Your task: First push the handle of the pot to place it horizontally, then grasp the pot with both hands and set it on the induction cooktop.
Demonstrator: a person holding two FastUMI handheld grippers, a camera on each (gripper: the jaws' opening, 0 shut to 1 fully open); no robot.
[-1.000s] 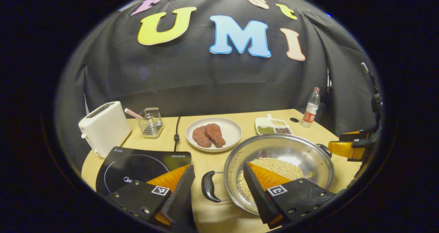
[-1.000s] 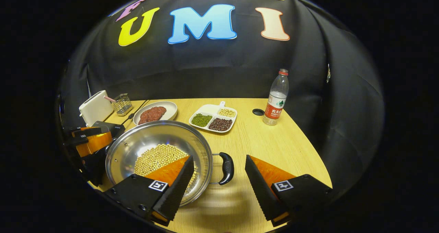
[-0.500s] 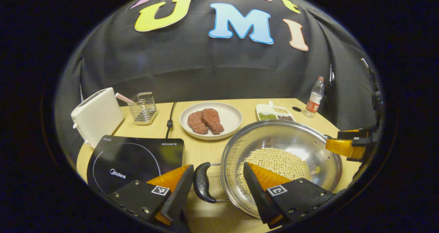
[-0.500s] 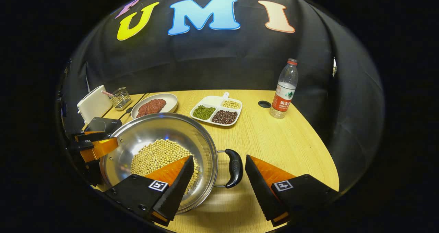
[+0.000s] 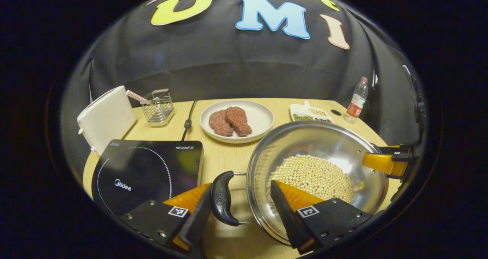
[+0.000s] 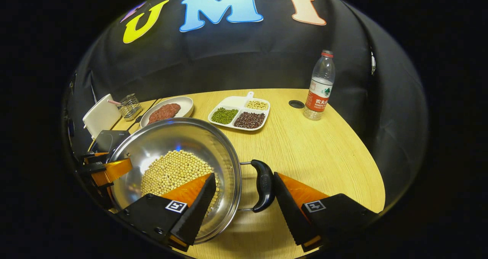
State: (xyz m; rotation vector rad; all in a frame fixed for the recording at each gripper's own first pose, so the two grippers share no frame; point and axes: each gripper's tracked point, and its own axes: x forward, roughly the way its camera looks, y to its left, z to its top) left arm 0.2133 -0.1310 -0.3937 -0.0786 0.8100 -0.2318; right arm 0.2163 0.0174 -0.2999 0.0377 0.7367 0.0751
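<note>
**A:** Two claws are set for the lift, one at each side handle. Low in the left gripper view, the left claw (image 5: 239,209) gapes wide around the pot's curved black handle (image 5: 221,199), outer finger just against it, inner finger inside the rim; it clamps nothing. Low in the right gripper view, the right claw (image 6: 244,205) stands equally wide, its outer finger beside the other black handle (image 6: 263,191), also gripping nothing.

**B:** And the pot?

**A:** The round stainless-steel pot (image 5: 305,137) holding pale soybeans (image 5: 312,175) sits on the light wooden desk (image 6: 324,152), centre-right in the left gripper view. The black glass induction cooktop (image 5: 145,167) lies just beside it, at lower left.

**B:** What might go wrong?

**A:** My guess: if one claw closes on wire instead of handle, or the two lift unevenly, the pot tips and beans spill. The inner fingers could also scrape the rim.

**B:** Anything unclear?

**A:** Whether the outer fingers truly touch the handles, I cannot tell. The pot's near rim is cut off behind the claws. Farther back stand a white plate with two red meat slabs (image 5: 236,118), a white divided dish of beans (image 6: 240,114), a clear plastic water bottle (image 6: 320,87), a white toaster (image 5: 105,118) and a wire basket (image 5: 158,106).
</note>
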